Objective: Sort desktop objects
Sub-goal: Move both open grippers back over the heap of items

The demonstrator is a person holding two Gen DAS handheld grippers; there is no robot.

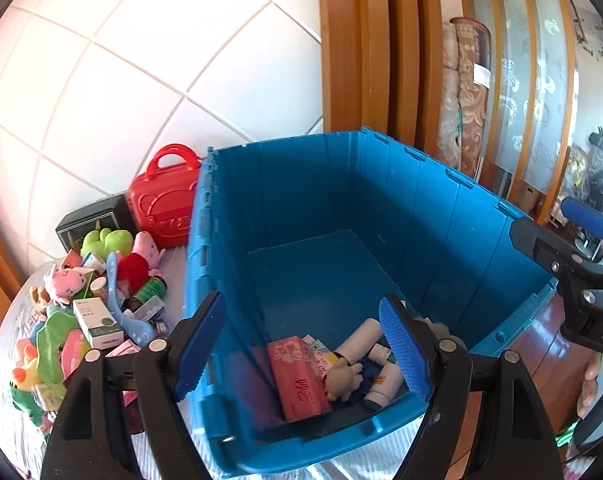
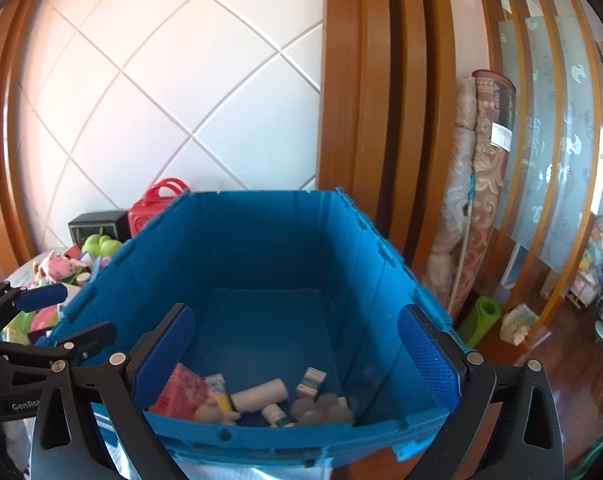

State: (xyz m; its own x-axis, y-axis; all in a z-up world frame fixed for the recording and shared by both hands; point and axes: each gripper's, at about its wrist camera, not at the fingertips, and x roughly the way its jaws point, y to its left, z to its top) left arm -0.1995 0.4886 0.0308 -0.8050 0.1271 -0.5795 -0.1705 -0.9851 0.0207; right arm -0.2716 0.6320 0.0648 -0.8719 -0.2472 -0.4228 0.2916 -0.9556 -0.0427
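A large blue bin (image 1: 441,216) stands on the table; it also shows in the right wrist view (image 2: 253,236). In its near end lie a pink pack (image 1: 299,380), a white tube (image 1: 357,344), a small doll (image 1: 343,378), small boxes and a grey plush (image 2: 321,406). My left gripper (image 1: 303,350) is open and empty above the bin's near left corner. My right gripper (image 2: 297,364) is open and empty above the bin's near rim. A pile of plush toys, boxes and bottles (image 1: 97,300) lies left of the bin.
A red toy case (image 1: 163,200) and a black box (image 1: 91,220) stand behind the pile by the tiled wall. Rolled rugs (image 2: 477,200) and a wooden screen stand at the right. A green mat roll (image 2: 479,320) lies on the wood floor.
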